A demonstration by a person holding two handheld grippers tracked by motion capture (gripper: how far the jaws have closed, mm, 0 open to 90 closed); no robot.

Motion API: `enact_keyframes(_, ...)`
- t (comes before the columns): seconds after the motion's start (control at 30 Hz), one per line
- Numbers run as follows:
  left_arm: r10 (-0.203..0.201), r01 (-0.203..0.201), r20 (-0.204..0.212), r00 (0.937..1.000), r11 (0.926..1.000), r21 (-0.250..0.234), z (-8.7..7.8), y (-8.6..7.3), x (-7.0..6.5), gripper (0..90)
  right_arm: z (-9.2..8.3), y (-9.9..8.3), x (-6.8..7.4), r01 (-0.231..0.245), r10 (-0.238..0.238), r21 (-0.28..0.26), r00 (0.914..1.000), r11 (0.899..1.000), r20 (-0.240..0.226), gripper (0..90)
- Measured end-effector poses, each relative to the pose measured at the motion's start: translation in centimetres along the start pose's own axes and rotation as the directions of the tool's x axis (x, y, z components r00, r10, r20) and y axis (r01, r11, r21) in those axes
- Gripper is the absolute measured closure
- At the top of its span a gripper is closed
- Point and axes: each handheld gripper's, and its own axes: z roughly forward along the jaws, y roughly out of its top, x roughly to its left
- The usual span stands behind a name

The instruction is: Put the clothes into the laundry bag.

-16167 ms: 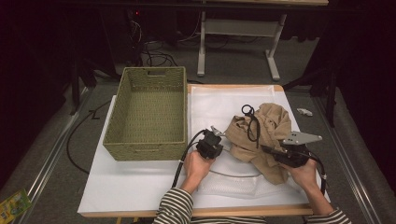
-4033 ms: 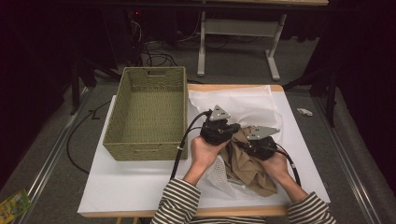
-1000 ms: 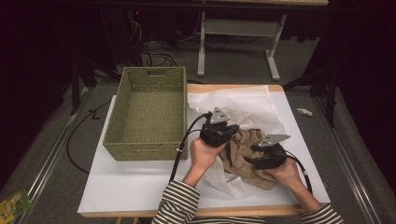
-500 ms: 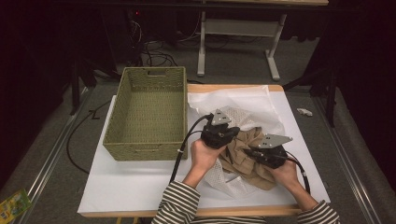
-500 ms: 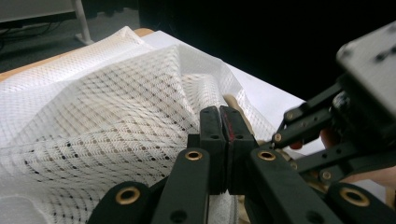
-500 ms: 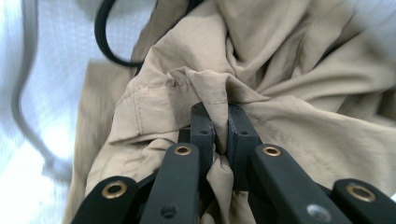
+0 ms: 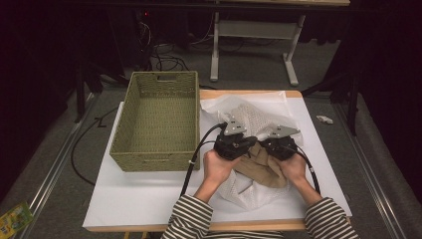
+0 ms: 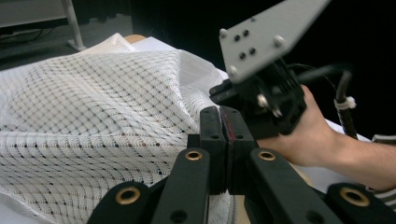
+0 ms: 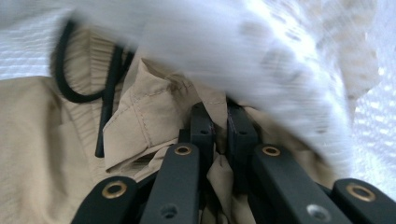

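A white mesh bag (image 7: 259, 115) lies on the table with a tan garment (image 7: 264, 168) at its mouth. My left gripper (image 7: 242, 140) is shut on a fold of the mesh bag (image 8: 93, 93), its jaws pressed together (image 8: 226, 125). Close to its right, my right gripper (image 7: 278, 145) is shut on a bunch of the tan garment (image 9: 51, 140). Its jaws have just been closing with that cloth between them (image 9: 219, 125). A black drawstring (image 9: 77, 88) loops over the garment. Blurred mesh (image 9: 280, 60) hangs over the right jaws.
A woven basket (image 7: 159, 158) stands with nothing in it on the left of the white tabletop (image 7: 139, 199), close beside my left hand. A cable (image 7: 191, 167) trails from the left gripper past the basket's corner. A metal stand (image 7: 254, 35) is behind the table.
My right gripper has moved left and away from the person, close up to the left gripper, with the tan garment bunched along. The left gripper has stayed in place.
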Motion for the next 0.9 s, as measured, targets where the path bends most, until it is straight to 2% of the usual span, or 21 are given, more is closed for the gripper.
enact_keyframes(0.03,-0.001,0.001,-0.004,1.0000,1.0000,0.002,0.0,0.0,0.1,88.9,0.1,-0.1,-0.4,-0.027,0.027,0.004,0.9995,1.000,-0.016,82.2)
enact_keyframes(0.13,-0.008,0.008,-0.010,0.9999,1.0000,0.002,0.0,-0.1,0.4,88.9,-0.9,-0.1,-0.2,-0.027,0.026,-0.013,0.9989,1.000,-0.039,68.6)
enact_keyframes(0.23,-0.008,0.008,-0.021,0.9997,1.0000,0.005,-0.1,-0.2,0.5,88.8,-2.8,-0.3,0.1,-0.015,0.012,-0.056,0.9983,0.998,-0.058,57.1)
enact_keyframes(0.37,-0.012,0.012,-0.031,0.9995,0.9999,0.005,-0.1,-0.3,0.7,88.8,-5.9,-1.1,0.2,-0.020,0.011,-0.101,0.9957,0.995,-0.092,47.4)
enact_keyframes(0.47,-0.012,0.012,-0.031,0.9994,0.9999,0.005,-0.1,-0.3,0.7,88.8,-7.7,-2.0,0.2,-0.010,-0.001,-0.102,0.9935,0.995,-0.114,43.2)
enact_keyframes(0.57,-0.008,0.008,-0.035,0.9994,0.9999,0.008,0.0,-0.3,0.6,88.8,-8.3,-3.2,0.4,-0.005,-0.005,-0.072,0.9915,0.997,-0.130,39.5)
enact_keyframes(0.67,-0.008,0.008,-0.036,0.9993,0.9999,0.010,0.1,-0.4,0.6,88.8,-7.6,-4.6,0.4,-0.012,0.009,-0.022,0.9906,1.000,-0.137,38.6)
enact_keyframes(0.73,-0.007,0.008,-0.035,0.9994,0.9999,0.013,0.1,-0.4,0.6,88.8,-7.0,-4.8,0.3,-0.019,0.019,0.001,0.9895,1.000,-0.143,38.9)
enact_keyframes(0.8,-0.007,0.007,-0.035,0.9994,0.9999,0.015,0.1,-0.4,0.6,88.8,-6.0,-4.9,0.6,-0.009,0.014,0.031,0.9882,0.999,-0.152,45.1)
enact_keyframes(0.9,-0.006,0.007,-0.029,0.9995,0.9999,0.016,0.2,-0.4,0.5,88.8,-5.0,-4.6,1.2,0.030,-0.022,0.053,0.9887,0.998,-0.148,61.5)
